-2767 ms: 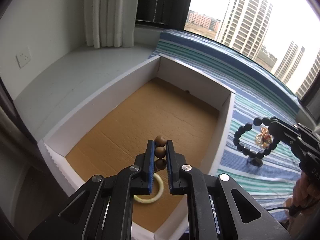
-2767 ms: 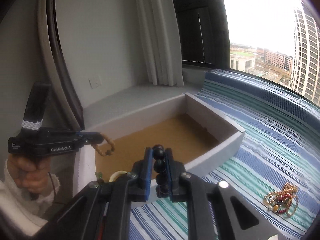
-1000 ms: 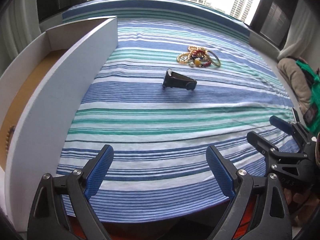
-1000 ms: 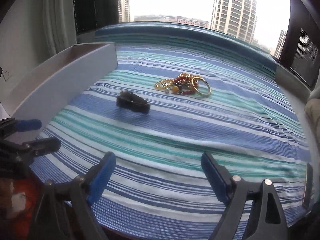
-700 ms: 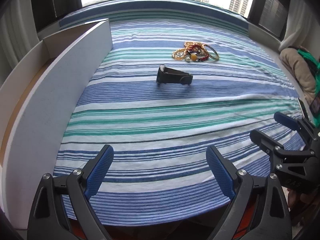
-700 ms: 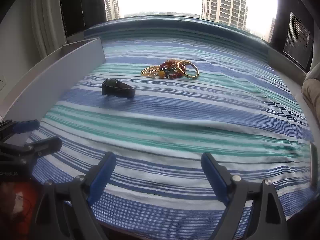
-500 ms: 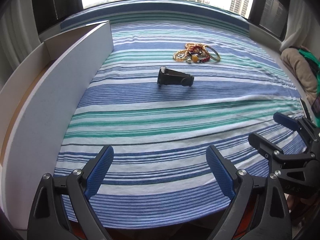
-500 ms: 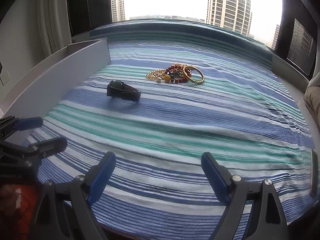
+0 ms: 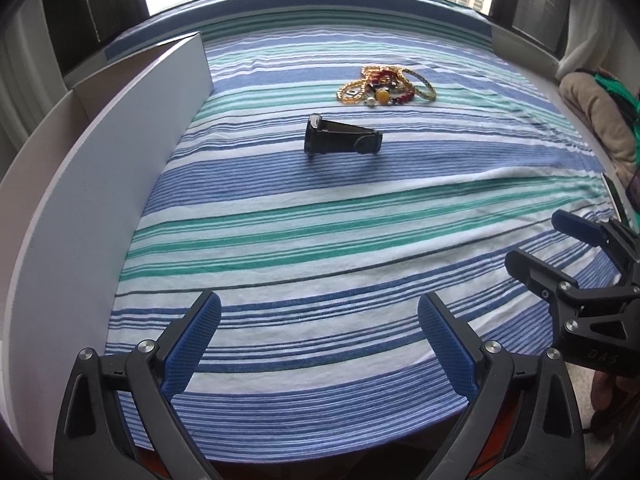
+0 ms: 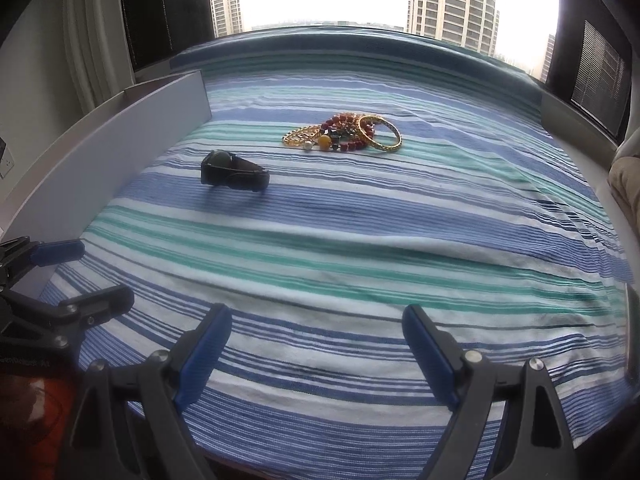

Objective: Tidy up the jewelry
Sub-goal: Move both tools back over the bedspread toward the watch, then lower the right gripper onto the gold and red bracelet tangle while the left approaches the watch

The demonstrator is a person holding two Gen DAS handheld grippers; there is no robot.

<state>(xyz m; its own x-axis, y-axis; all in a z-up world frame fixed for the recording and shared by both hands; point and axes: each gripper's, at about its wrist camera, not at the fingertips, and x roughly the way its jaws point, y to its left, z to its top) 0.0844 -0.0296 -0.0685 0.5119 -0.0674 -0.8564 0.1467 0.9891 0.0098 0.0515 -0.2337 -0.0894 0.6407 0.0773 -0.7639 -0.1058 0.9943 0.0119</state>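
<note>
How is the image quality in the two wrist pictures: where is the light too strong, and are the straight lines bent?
Left wrist view: the window is washed out white; the box wall and the cloth stripes bow from the fisheye; the watch is sharp and casts a soft shadow. Right wrist view: the sky is overexposed, the towers lean, the jewelry pile is clear, and the corners are dark.

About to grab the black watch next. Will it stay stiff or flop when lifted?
The black watch stands on edge with its strap looped, so it probably keeps that shape. The strap looks soft, so it may squash under a pinch. It might tip flat if nudged.
</note>
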